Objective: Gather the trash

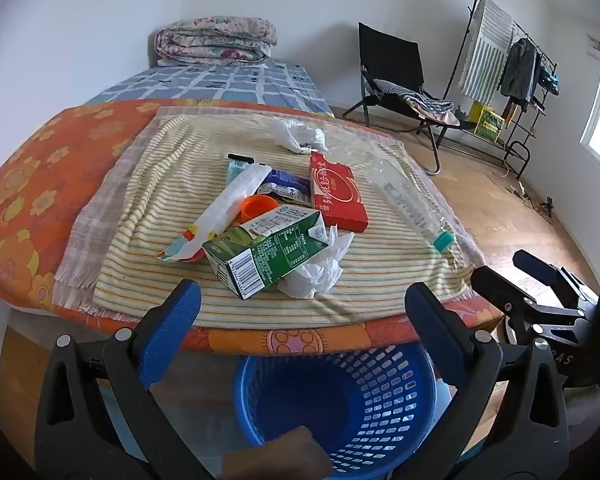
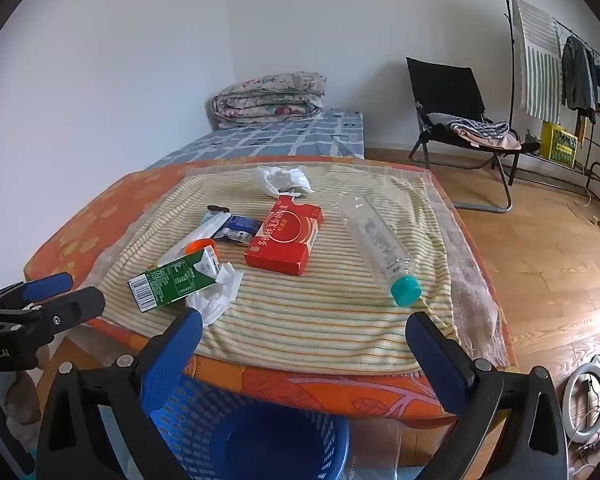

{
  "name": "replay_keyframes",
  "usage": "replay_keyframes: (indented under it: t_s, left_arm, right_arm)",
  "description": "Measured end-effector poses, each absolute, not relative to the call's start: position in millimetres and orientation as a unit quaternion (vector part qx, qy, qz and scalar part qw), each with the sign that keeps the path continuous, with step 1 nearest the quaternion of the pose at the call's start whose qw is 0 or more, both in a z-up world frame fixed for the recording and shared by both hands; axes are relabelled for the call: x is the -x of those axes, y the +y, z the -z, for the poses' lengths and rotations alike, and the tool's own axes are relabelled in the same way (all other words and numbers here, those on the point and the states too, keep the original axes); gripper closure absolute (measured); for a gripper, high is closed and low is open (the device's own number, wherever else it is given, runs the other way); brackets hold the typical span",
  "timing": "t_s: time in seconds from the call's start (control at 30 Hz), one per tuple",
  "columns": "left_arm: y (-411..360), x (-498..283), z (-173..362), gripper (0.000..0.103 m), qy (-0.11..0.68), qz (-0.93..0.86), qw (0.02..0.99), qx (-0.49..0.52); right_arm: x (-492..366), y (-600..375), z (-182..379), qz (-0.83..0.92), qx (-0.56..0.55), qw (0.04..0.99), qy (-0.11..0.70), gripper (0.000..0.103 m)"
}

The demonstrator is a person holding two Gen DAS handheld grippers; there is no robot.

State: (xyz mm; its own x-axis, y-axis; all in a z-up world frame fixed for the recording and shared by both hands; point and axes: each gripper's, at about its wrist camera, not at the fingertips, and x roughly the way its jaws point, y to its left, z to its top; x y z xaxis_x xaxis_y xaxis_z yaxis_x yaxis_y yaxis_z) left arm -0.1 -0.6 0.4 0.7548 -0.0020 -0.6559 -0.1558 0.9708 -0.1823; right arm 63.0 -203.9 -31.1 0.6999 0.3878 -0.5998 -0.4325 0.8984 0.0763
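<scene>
Striped cloth (image 2: 320,320); green carton (image 2: 172,280), seemingly dented, atop crumpled tissue (image 2: 216,300).

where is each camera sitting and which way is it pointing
Left wrist: rides the left claw, angled down over the near bed edge at the green carton and blue basket; its own open blue pads show, with the right claw at right.
Right wrist: rides the right claw, further right, facing the clear bottle and red box; its open pads show, the left claw at left.
Shared: striped towel, trash pile, basket, black chair.
</scene>
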Motion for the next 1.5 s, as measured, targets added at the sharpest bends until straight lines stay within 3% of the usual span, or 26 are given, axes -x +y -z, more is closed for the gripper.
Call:
replay_keyframes:
  t_s: [1.5]
  left_arm:
    - [1,1,0,0.000,0.346,-0.034,0.929,0.125]
  right_arm:
    - [-67,-198,35,-0.246,0.005,0.907,0.343,0.000]
